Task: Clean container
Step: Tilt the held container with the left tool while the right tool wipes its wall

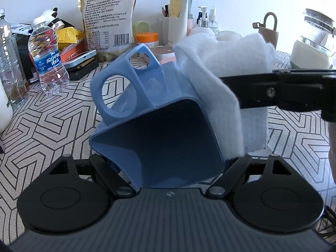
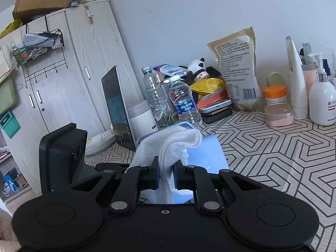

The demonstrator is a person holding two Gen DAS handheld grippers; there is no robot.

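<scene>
Cup [image 1: 159, 130] first: it is blue, with a square mouth and a handle that has round holes. It sits tipped up off the table [image 1: 63, 109], very close to the left camera, with its dark inside facing that camera. The left gripper [image 1: 168, 168] has its two arms spread around the bottom edge of the cup. Its fingertips are hidden behind the cup, so I cannot tell how tight it is, but the cup seems to rest in it.

A white cloth [image 1: 226, 79] lies pressed on the right outside wall of the cup. The right gripper [image 2: 167, 175] is squeezed nearly closed on that cloth, with the cloth bunched up between its blue pads [image 2: 156, 175]. In the left view its black finger reaches in from the right and touches the cloth.

A water bottle [image 1: 48, 63] stands on the table to the left, well apart from the cup.
</scene>
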